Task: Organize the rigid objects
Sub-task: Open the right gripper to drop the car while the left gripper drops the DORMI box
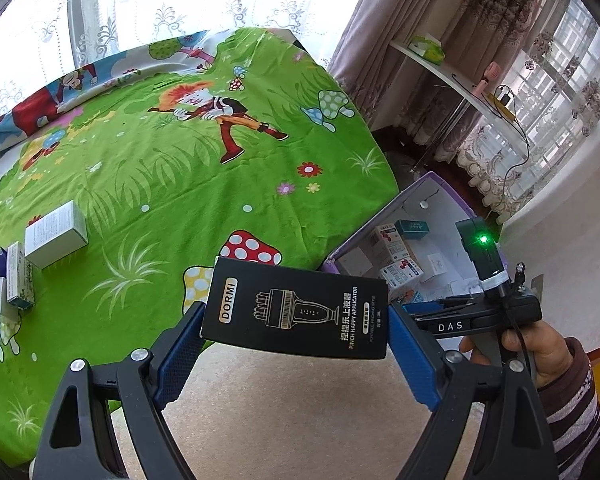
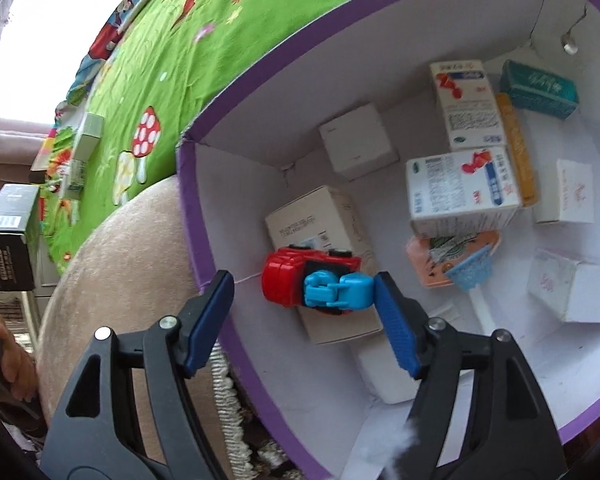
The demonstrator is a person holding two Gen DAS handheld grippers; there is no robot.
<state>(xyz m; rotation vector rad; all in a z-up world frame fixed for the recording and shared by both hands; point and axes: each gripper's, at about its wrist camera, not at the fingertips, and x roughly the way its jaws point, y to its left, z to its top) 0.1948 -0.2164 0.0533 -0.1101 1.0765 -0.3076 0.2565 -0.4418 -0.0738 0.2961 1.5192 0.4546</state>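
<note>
My left gripper [image 1: 296, 334] holds a black box [image 1: 296, 312] flat between its blue pads [image 1: 182, 354], one pad against each short end. The box reads "DORMI" and carries a gold line drawing. It hangs over the beige carpet [image 1: 284, 412], just off the edge of the bed [image 1: 188, 152], which has a green cartoon cover. On that cover, well apart from the held box, stands a small group of cartons: a white carton [image 1: 56, 234] and several smaller ones [image 1: 14, 280] beside it.

My right gripper [image 2: 304, 312] stands wide, nothing clamped between its pads [image 2: 210, 320]. The far pad sits just beside the blue part of a toy truck [image 2: 314, 282]; I cannot tell whether they touch. The red-and-blue truck lies on its side on a cream carton [image 2: 324, 224] inside the bin [image 2: 204, 216], which has a purple rim and white walls. The near pad is over the bin's rim.

Further into the bin lie a white cube [image 2: 358, 146], two white cartons with red and blue print [image 2: 466, 190], a teal box [image 2: 540, 90], a peach packet [image 2: 432, 264] and more white cartons [image 2: 568, 288] along the far wall.

The bin stands on the carpet against the bed's side.
</note>
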